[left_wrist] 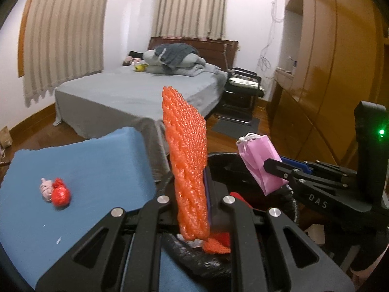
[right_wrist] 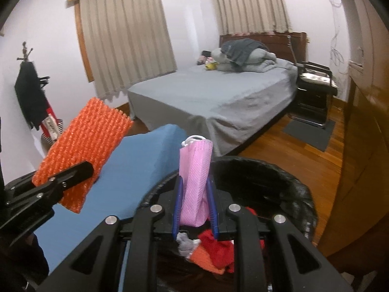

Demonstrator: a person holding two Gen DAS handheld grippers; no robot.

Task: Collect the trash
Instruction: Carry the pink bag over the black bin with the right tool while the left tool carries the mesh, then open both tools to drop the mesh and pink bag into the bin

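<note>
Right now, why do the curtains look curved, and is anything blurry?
Left wrist view: fisheye bends the curtains; wardrobe shows glare; orange mesh sharp. Right wrist view: same bending, dark corners; pink bag slightly soft.

Your orange foam net (left_wrist: pixel 188 168) hides the left gripper's far finger, and the bin's (right_wrist: pixel 279 170) trash (right_wrist: pixel 216 248) lies partly behind the right gripper's black frame.

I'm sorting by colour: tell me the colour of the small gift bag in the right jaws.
Pink gift bag with white cord handles, clearest in the right wrist view.
</note>
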